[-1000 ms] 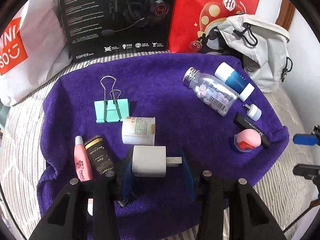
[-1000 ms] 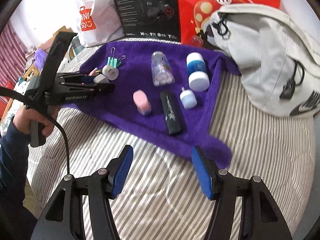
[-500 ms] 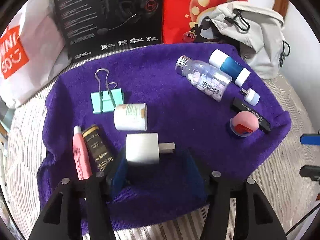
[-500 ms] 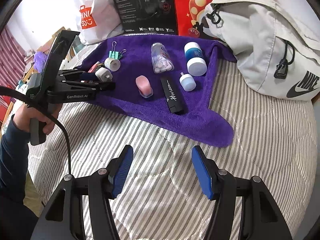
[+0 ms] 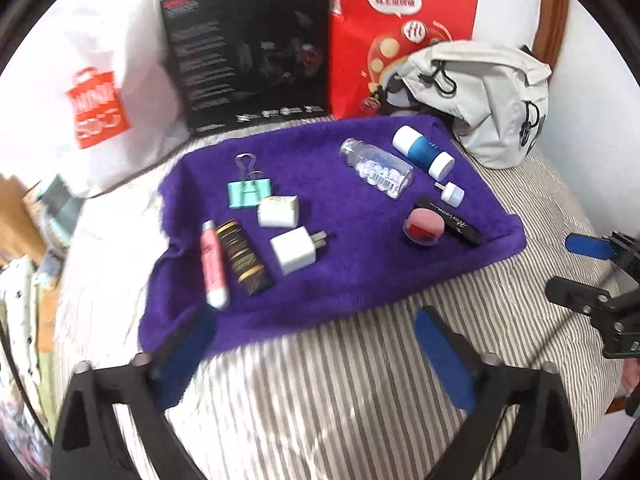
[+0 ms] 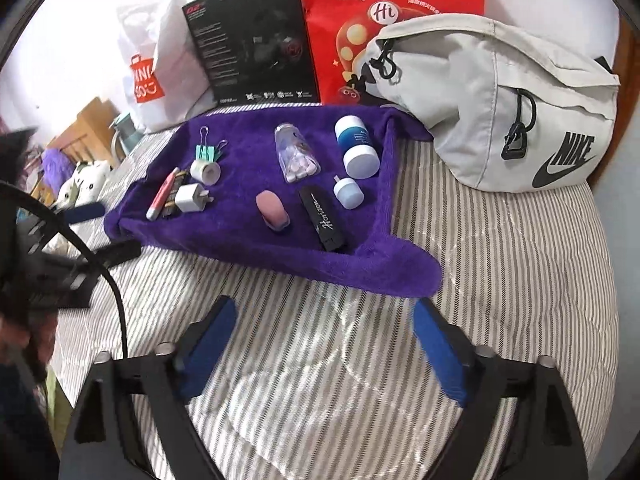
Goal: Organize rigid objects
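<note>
A purple towel (image 5: 352, 280) (image 6: 248, 248) on the striped bed carries several small items. On its left lie a white charger plug (image 5: 294, 255) (image 6: 191, 198), a white roll (image 5: 278, 211), a mint binder clip (image 5: 250, 192), a pink tube (image 5: 213, 264) and a dark gold-banded tube (image 5: 243, 258). On its right lie a clear pill bottle (image 5: 378, 172), a blue-and-white bottle (image 5: 422, 153), a small white cap (image 5: 452, 194), a pink egg-shaped item (image 5: 424, 227) and a black stick (image 5: 450, 222). My left gripper (image 5: 316, 354) is open over the towel's front edge, holding nothing. My right gripper (image 6: 320, 344) is open above the bedsheet.
Behind the towel stand a white shopping bag (image 5: 100, 108), a black headset box (image 5: 248, 48) and a red paper bag (image 5: 400, 28). A grey waist bag (image 6: 500, 96) lies at the back right. The striped bedsheet (image 6: 500, 280) spreads in front and to the right.
My left gripper let go of the white charger plug, which now lies on the towel, and drew back toward the front edge with its jaws wider. The right gripper also pulled back slightly.
</note>
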{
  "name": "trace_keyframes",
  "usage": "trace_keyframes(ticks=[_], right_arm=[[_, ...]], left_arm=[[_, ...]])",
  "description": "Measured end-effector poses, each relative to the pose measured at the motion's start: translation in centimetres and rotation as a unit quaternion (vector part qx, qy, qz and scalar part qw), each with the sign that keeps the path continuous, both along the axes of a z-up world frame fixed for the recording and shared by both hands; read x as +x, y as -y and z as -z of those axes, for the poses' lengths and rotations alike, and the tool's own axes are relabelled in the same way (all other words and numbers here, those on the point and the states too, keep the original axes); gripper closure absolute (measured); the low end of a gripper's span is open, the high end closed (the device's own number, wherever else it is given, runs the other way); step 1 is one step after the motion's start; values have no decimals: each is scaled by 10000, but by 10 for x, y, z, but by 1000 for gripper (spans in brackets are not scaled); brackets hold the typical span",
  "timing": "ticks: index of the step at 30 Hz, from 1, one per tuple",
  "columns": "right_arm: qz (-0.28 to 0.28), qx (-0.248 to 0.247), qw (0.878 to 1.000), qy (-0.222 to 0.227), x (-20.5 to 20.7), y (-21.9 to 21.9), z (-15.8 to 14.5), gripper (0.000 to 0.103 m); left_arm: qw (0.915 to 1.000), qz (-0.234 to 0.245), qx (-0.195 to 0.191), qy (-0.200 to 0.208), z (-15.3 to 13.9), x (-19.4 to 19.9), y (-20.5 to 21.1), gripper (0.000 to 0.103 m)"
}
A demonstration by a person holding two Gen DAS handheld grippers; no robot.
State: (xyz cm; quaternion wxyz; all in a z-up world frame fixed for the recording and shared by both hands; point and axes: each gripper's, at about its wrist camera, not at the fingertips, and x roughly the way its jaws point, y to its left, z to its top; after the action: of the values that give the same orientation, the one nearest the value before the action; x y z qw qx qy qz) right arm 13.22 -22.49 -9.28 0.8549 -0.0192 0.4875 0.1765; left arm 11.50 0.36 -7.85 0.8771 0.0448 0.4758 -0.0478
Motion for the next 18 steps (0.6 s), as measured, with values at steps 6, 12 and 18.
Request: trace_keyframes(ticks=[6,12,18], right_arm=[[193,-173,9997,45,-12,-16,-4,0],[252,-104,9996,27,-31,-20,-12,0],[368,-82,9992,151,-52,-16,-31,0]], left_arm=[[9988,-333,-353,57,-10,-32,-10,0],[9976,-501,-412,237,-19,-57,-17,0],[9959,-668,-490,352,-28,-74,-22,0]])
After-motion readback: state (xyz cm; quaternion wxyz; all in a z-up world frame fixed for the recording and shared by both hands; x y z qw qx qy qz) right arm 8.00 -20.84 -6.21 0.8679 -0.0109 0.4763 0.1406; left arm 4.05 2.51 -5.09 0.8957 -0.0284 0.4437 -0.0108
